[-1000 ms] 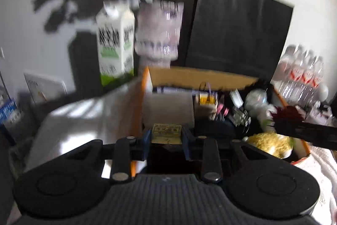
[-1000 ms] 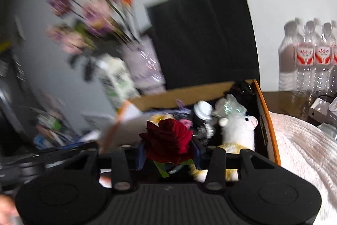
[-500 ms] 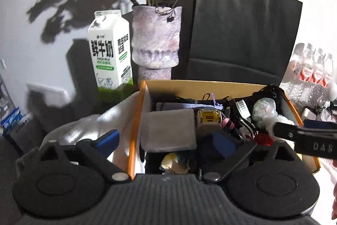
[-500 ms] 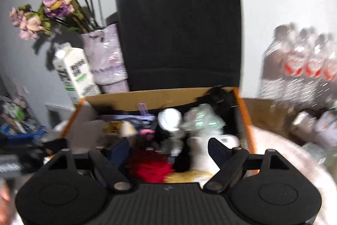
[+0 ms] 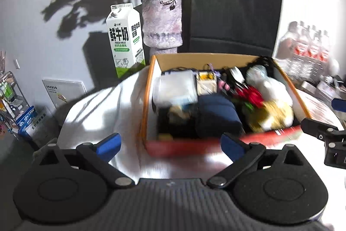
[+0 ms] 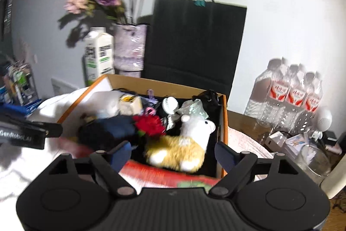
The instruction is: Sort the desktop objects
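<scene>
Both claws released and backed off since a second ago | red rose (image 6: 150, 125) now lies in cardboard box (image 6: 225, 114), touching plush alpaca (image 6: 183, 148) | left gripper (image 5: 170, 143) spread wide, holding nothing | right gripper (image 6: 173, 153) spread wide, holding nothing | milk carton (image 5: 125, 40), vase (image 5: 162, 23) behind box.

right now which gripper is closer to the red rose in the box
Right, though only slightly. The right gripper hangs open just in front of the red rose, the rose a bit left of its centre. The left gripper is open too, set back at the cardboard box front-left corner.
</scene>
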